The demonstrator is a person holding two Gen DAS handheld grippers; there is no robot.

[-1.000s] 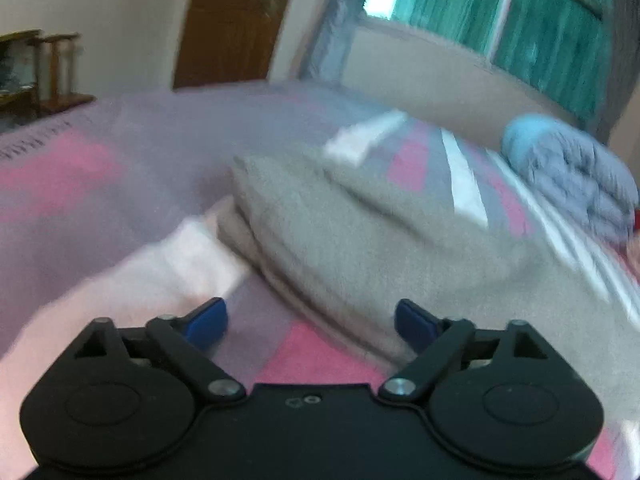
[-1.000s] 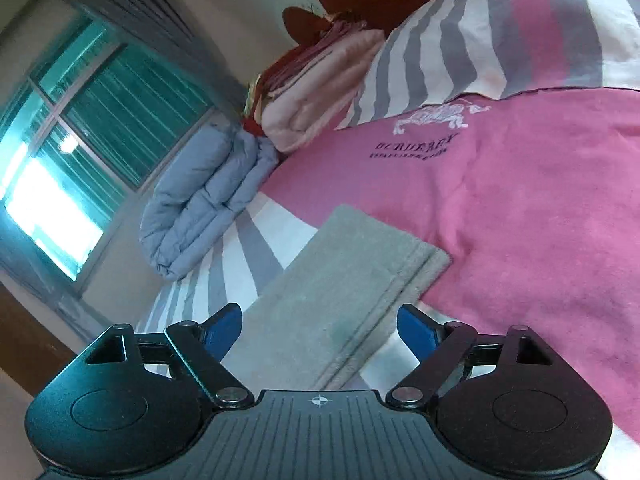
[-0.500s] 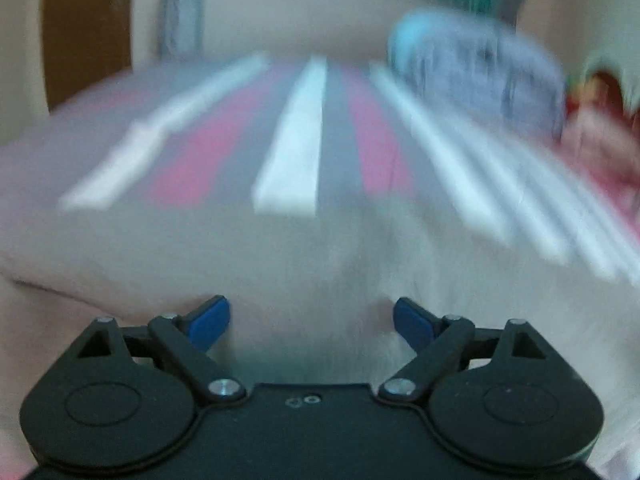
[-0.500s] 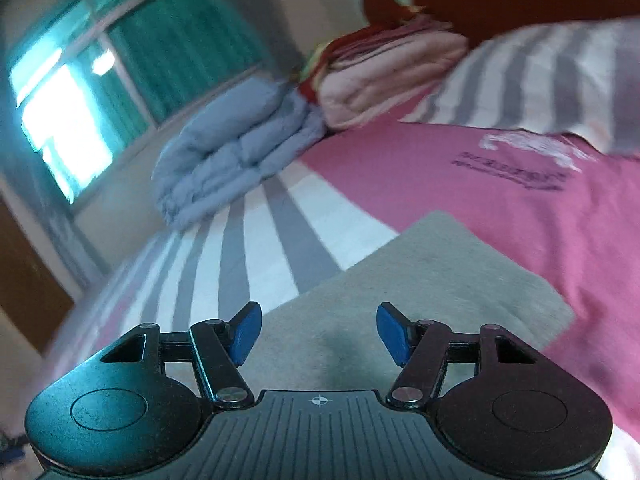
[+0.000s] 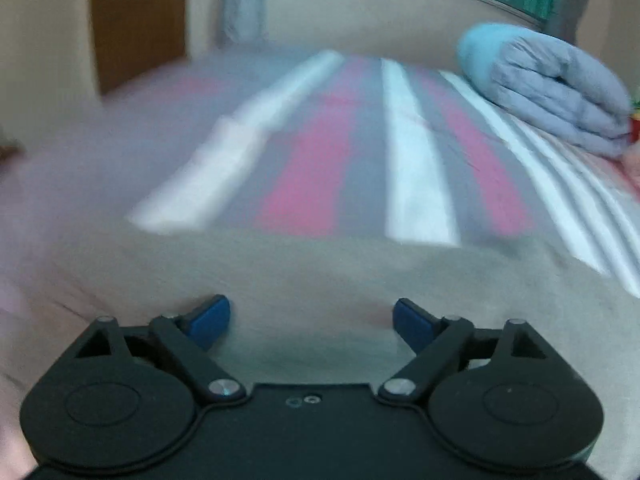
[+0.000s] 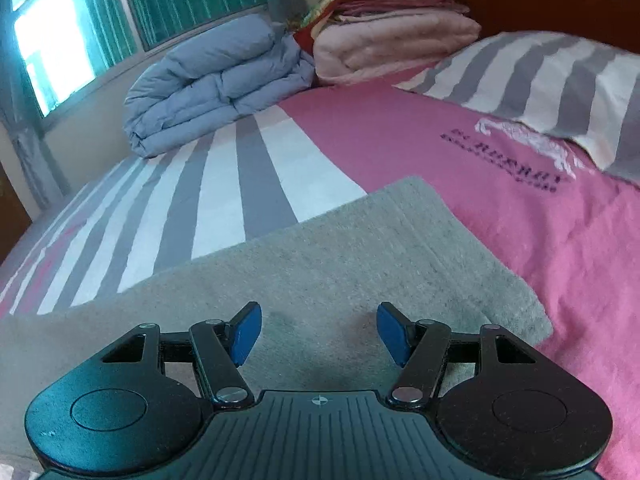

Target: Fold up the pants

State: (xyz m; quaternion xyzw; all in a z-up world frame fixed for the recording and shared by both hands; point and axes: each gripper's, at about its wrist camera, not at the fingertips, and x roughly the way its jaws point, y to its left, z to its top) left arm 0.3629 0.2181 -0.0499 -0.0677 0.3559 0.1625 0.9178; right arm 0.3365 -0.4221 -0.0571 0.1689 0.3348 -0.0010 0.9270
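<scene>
Grey pants (image 6: pixel 320 264) — flat, folded

Grey pants (image 6: pixel 320 264) on pink, grey-and-white striped bedspread (image 6: pixel 248 168); blue-padded tongs (image 6: pixel 319 332).

The pants (image 6: pixel 320 264) lie flat on the bed (image 6: pixel 400 136), under and ahead of the right gripper's (image 6: pixel 319 334) fingers (image 6: pixel 246 330), spreading to both sides. Ahead and left of them sits a folded duvet (image 6: pixel 216 80); a blanket stack (image 6: pixel 392 36) lies right of the duvet, touching it. A pillow (image 6: pixel 540 80) lies ahead and right. Behind the duvet is a window (image 6: pixel 80 20).

In the left view the pants (image 5: pixel 320 272) lie under the fingers (image 5: pixel 210 318), the duvet (image 5: pixel 552 88) far ahead to the right, a door (image 5: pixel 140 20) far ahead to the left.
</scene>
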